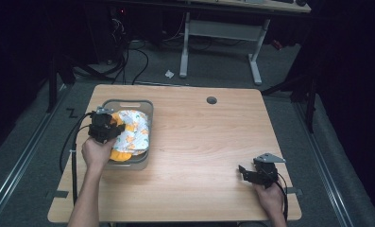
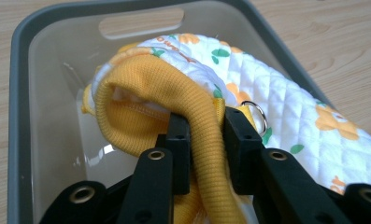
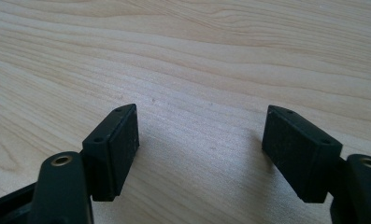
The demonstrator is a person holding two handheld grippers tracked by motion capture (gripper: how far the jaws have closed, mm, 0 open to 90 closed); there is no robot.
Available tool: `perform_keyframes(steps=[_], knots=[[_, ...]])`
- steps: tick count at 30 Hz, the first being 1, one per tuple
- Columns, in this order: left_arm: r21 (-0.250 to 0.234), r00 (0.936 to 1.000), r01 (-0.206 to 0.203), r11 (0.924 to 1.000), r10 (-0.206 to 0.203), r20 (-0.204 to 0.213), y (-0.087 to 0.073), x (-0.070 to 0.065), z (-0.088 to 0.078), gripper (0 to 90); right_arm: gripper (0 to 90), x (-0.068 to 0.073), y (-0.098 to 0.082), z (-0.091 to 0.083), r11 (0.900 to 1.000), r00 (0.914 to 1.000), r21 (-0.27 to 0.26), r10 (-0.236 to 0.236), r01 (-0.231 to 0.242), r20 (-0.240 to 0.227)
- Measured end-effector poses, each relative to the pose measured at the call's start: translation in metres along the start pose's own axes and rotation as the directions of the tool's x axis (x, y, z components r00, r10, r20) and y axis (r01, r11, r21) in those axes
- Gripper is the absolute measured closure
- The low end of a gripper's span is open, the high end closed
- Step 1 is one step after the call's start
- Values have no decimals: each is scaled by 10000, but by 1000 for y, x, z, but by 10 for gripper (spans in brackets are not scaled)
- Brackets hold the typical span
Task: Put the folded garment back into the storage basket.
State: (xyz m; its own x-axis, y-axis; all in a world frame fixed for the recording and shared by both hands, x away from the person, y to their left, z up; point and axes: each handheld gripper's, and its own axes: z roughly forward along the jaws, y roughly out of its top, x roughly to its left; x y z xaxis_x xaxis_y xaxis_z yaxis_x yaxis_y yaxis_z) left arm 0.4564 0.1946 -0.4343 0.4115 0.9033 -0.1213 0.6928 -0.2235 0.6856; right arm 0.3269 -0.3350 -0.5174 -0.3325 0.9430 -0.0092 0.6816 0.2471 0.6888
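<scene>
Yellow ribbed cuff [image 2: 174,88] of the quilted garment [image 1: 134,130] is sitting pinched in the left claw [image 2: 206,135], inside the grey bin [image 1: 145,106] at the surface's [image 1: 208,146] left side. Orange lettering on the white fabric is showing, too partial to read. Right claw [image 3: 202,149] is resting spread wide, gripping nothing, over bare wood.
</scene>
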Motion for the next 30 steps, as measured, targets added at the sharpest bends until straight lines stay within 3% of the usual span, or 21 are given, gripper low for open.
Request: perform_keyframes(steps=[2,3,4,5,9,17,24,30], knots=[[148,9999,20,9999,-18,-148,0,0,3,716,275,0,0,0,10000,10000,-1,-1,1,0],[257,9999,109,9996,-107,-65,0,0,5,656,275,0,0,0,10000,10000,-1,-4,4,0],[372,9998,203,9991,-204,36,0,0,6,656,275,0,0,0,10000,10000,-1,-4,4,0],[488,9998,66,9988,-58,-173,0,-3,7,591,275,0,0,0,10000,10000,0,-3,3,0],[677,9983,-243,9974,278,-512,-1,-7,7,537,275,0,0,0,10000,10000,1,-3,3,0],[-210,9997,-206,9996,203,-136,1,-17,-8,442,275,0,0,0,10000,10000,2,0,0,3],[-435,9997,-25,9991,35,223,2,-23,-13,409,275,0,0,0,10000,10000,3,1,-1,4],[-793,9988,-112,9968,149,459,2,-32,-19,402,275,0,0,0,10000,10000,2,0,0,4]])
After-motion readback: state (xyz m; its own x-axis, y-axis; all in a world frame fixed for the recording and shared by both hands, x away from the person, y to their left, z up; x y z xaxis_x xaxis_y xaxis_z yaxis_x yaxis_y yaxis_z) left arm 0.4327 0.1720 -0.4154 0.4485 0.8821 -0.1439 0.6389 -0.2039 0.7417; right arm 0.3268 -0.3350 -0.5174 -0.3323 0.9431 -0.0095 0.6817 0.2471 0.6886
